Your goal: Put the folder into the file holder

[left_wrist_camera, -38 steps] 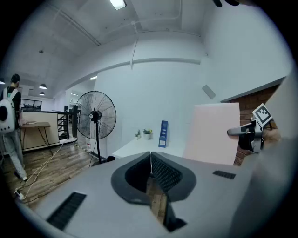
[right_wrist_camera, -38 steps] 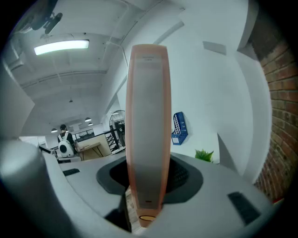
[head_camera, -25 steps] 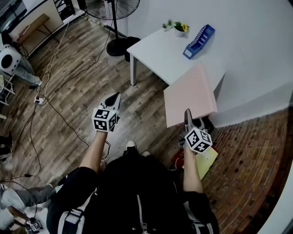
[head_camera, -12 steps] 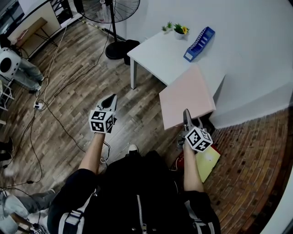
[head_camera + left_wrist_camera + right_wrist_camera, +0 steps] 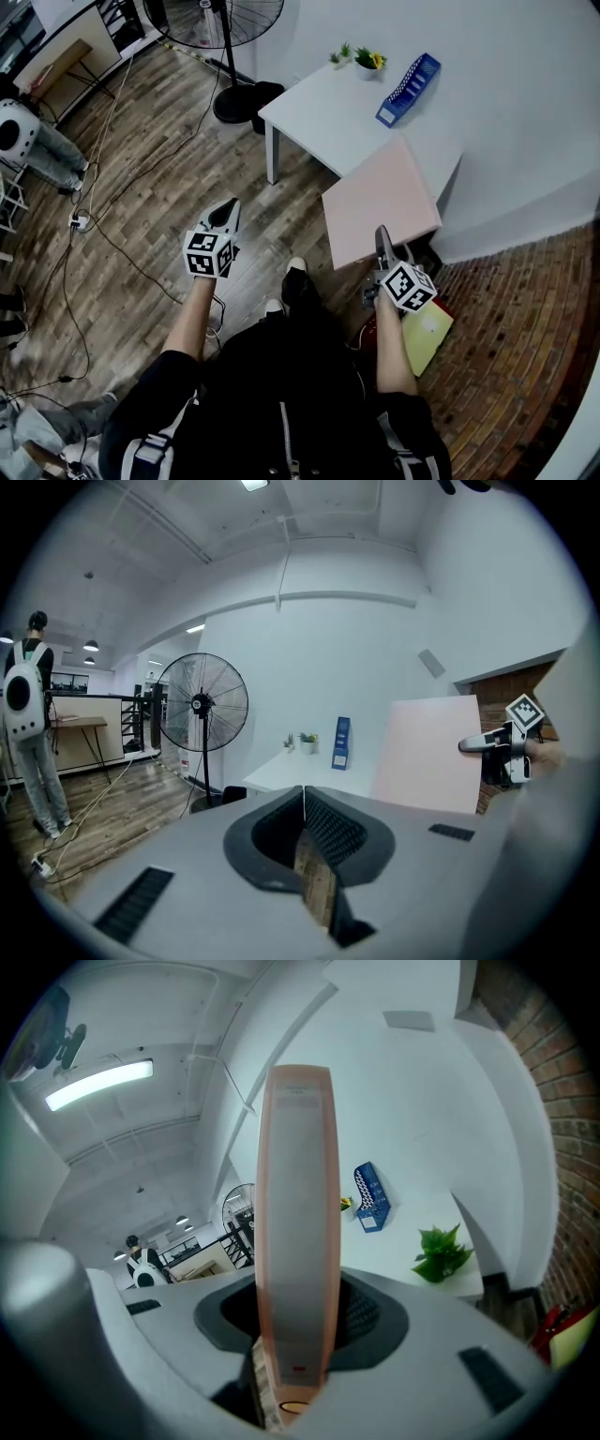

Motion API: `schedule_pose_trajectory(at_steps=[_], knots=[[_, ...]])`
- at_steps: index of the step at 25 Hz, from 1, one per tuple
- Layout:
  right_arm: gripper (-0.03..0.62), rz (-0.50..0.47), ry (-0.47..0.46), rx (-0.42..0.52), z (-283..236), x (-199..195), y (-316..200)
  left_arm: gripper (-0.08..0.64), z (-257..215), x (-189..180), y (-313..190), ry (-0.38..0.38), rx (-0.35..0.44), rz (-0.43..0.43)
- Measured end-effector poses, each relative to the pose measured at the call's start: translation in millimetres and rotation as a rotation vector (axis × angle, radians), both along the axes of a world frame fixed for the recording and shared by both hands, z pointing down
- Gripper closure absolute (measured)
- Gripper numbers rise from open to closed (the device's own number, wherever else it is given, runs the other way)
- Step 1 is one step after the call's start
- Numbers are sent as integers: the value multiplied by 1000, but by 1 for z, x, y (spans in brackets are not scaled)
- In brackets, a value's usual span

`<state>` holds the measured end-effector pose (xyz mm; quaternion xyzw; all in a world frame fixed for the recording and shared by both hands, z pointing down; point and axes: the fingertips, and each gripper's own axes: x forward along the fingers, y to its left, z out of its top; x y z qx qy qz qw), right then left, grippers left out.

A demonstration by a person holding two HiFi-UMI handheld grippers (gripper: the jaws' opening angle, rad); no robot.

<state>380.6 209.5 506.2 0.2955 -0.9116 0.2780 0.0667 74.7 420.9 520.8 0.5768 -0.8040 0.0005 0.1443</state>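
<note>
Head view: transport step, flat pink folder (image 5: pixel 380 202) was airborne, short of the white surface (image 5: pixel 319 112).
Right gripper (image 5: pixel 382 239) fingers clamped its edge; left gripper (image 5: pixel 225 214) fingers sat closed, empty. Next: align it upright with the blue plastic file holder (image 5: pixel 409 86).

office with desk (image 5: pixel 64 49), fan (image 5: pixel 208 17), cables (image 5: pixel 81 221)

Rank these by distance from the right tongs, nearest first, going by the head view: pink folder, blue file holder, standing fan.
1. pink folder: clamped in the right tongs, rising ahead of them.
2. blue file holder: on the white table, ahead, past the folder's far edge.
3. standing fan: beyond the table's left corner, far left.
</note>
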Motion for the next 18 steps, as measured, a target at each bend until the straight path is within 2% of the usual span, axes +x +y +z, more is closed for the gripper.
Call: schedule_pose_trajectory(at_steps=[9,18], knots=[[422,13,-19,-30,7,-28,-39,535,2,-34,-40,-2,-11,4],[422,10,-32,-80,19,-86,-94,535,0,-84,-105,-6,-20,31]])
